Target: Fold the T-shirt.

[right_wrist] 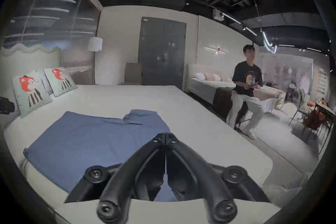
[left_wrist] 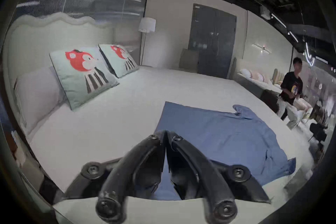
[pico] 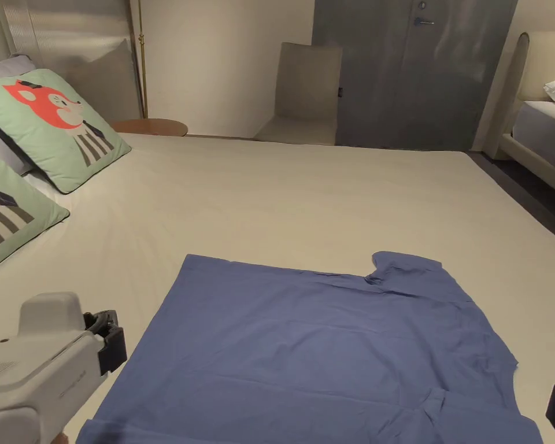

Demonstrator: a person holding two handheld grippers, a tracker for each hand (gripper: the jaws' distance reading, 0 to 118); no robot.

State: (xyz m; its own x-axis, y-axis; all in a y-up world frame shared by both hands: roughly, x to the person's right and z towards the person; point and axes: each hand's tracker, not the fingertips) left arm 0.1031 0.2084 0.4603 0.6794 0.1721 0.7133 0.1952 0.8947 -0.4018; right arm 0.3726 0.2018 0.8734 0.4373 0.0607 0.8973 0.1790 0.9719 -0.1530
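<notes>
a showroom bedroom with a dark ceiling: a wide bed (pico: 305,191) under a pale sheet takes up most of the scene, two fox cushions (pico: 51,121) lean near the headboard at its left, and a grey door (pico: 409,75), a beige chair (pico: 305,92) and a floor lamp (left_wrist: 147,25) stand along the far wall. a second bed (right_wrist: 209,82) sits off to the right, with a person (right_wrist: 247,89) in a dark top beside it. the blue shirt (pico: 328,352) lies spread flat on the near part of the bed, hem toward the cushions, neck and sleeves toward the right, only shallow creases across it. the left gripper (left_wrist: 165,134) hangs just off the hem side with its jaws pressed together and nothing between them; the right gripper (right_wrist: 165,136) is likewise closed and empty, poised over the sleeve end. folding looks not yet begun. to start well, each tool probably needs to open, come down on a single edge of cloth, one at the hem and one at the shoulder on the same long side, and pinch only the shirt, not the sheet beneath. lifting both ends together and level should keep the fold line straight; a soft mattress may let the jaws dig in.
</notes>
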